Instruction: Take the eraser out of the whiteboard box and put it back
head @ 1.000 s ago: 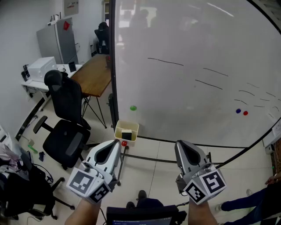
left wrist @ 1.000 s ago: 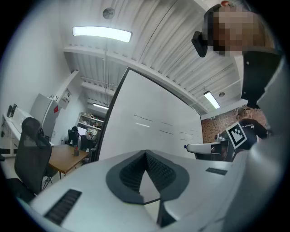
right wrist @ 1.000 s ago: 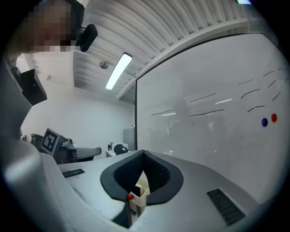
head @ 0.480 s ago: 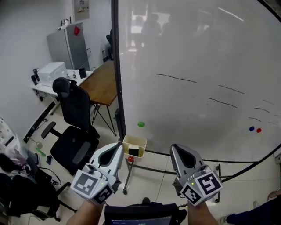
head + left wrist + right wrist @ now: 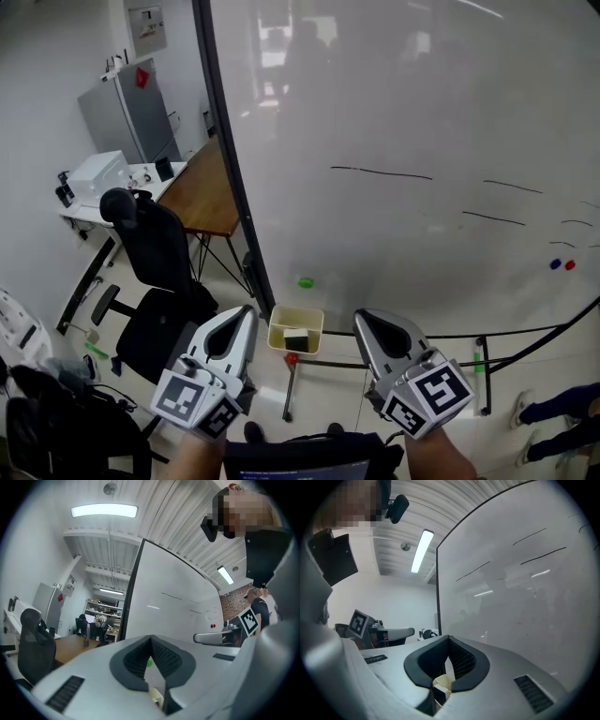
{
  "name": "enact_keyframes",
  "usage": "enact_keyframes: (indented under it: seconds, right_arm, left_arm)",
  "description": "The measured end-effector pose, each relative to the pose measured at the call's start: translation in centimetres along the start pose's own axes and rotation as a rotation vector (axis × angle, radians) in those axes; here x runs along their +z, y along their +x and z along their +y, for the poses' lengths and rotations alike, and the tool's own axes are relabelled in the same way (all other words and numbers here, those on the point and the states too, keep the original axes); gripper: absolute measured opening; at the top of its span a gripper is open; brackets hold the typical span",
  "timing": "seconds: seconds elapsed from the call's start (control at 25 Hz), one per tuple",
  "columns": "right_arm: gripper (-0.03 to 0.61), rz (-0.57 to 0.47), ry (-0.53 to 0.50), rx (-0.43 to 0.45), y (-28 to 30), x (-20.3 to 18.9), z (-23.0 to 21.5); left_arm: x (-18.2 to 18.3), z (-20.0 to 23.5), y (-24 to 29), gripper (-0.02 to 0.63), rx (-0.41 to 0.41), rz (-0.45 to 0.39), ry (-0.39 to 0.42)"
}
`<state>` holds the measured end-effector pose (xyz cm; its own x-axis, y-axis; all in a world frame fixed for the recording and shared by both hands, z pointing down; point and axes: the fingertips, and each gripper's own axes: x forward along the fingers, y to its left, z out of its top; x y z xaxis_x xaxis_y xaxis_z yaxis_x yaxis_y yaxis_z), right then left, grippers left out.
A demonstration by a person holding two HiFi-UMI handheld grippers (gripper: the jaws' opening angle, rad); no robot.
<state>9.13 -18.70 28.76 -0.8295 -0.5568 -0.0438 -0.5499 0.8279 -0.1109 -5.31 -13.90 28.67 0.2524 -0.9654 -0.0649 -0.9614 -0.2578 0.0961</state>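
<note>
Left tool (image 5: 246,314), right tool (image 5: 361,321): jaws together, empty; eraser (image 5: 297,340) in whiteboard box (image 5: 294,314) ahead; office chair (image 5: 155,248) leftward.

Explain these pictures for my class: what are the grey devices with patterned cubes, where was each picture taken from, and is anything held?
A person holds two grey two-jaw grippers: the left gripper and the right gripper; the patterned cubes are part of them. One picture comes from a camera on the person's head, looking down. The other two come from cameras riding on each gripper. Both grippers' jaws are shut on nothing. Ahead stands a large whiteboard; at its lower edge, a small yellow box holds a black eraser, untouched.
</note>
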Motion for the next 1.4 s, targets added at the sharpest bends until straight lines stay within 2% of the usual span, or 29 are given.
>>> enact_keyframes:
  seconds: [0.12, 0.28, 0.36, 0.44, 0.48, 0.56, 0.64, 0.8, 1.0, 1.16, 1.32, 1.4]
  right_arm:
    - [0.011, -0.009, -0.004, -0.053, 3.2, -0.4, 1.2]
    - [0.011, -0.026, -0.003, -0.154, 7.0, -0.9, 3.2]
    - [0.012, -0.028, -0.012, -0.202, 8.7, -1.3, 4.2]
    - [0.061, -0.024, -0.014, -0.249, 9.8, -1.8, 4.8]
    - [0.064, -0.023, -0.013, -0.272, 10.2, -2.0, 4.9]
    - [0.069, -0.023, -0.008, -0.309, 10.7, -2.4, 5.0]
    - [0.111, -0.018, -0.007, -0.324, 11.2, -2.6, 5.1]
    - [0.173, 0.014, -0.015, -0.327, 11.8, -3.6, 5.5]
    - [0.209, 0.074, -0.010, -0.331, 12.5, -6.5, 5.0]
    - [0.241, 0.161, 0.004, -0.362, 12.8, -10.9, 4.3]
    - [0.242, 0.232, 0.012, -0.389, 12.7, -15.2, 3.5]
    - [0.272, 0.262, 0.019, -0.400, 12.6, -17.0, 3.2]
  left_arm:
    - [-0.4, 3.7, 0.3, 0.029, -0.051, 0.013, -0.004]
    - [-0.1, 8.7, -0.2, 0.029, -0.115, 0.023, 0.064]
    - [-0.1, 11.0, -0.5, 0.029, -0.156, 0.027, 0.037]
    - [-0.4, 12.4, -0.7, 0.029, -0.200, 0.036, 0.015]
    - [-0.7, 12.9, -0.8, 0.029, -0.217, 0.043, 0.008]
    - [-1.0, 14.0, -0.7, 0.029, -0.236, 0.052, -0.011]
    - [-0.9, 14.7, -0.5, 0.029, -0.246, 0.049, -0.022]
    - [-0.8, 15.1, -0.4, 0.029, -0.240, 0.035, -0.034]
    - [-2.8, 15.0, 0.1, 0.029, -0.212, 0.063, -0.048]
    - [-6.7, 14.7, 0.4, 0.029, -0.212, 0.111, -0.059]
    - [-11.3, 15.4, 0.6, 0.031, -0.174, 0.178, -0.063]
    - [-12.7, 15.7, 0.6, 0.029, -0.151, 0.206, -0.072]
